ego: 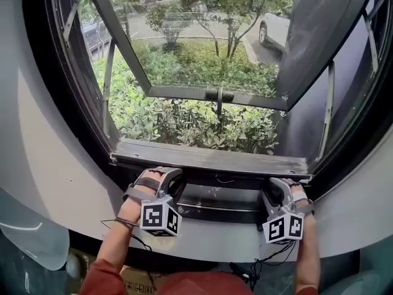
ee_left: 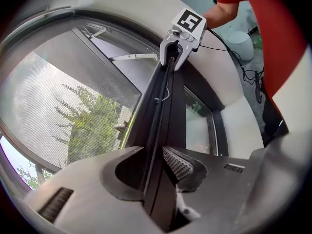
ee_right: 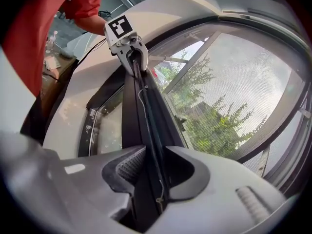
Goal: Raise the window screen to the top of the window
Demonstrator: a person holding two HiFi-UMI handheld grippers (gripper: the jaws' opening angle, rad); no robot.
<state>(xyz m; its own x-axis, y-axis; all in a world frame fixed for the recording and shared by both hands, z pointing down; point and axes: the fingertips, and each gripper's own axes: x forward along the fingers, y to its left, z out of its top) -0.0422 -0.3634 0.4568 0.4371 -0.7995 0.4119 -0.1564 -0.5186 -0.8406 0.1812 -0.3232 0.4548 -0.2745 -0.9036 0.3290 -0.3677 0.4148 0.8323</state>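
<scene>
Head view: left gripper point(ego: 164, 178) and right gripper point(ego: 281, 189) both clamp the screen's bottom bar point(ego: 209, 158).

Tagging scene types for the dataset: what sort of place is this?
Indoors, probably a home or office room facing a street-side garden: an open window sash swinging outward, shrubs growing below, a white car parked beyond.
</scene>
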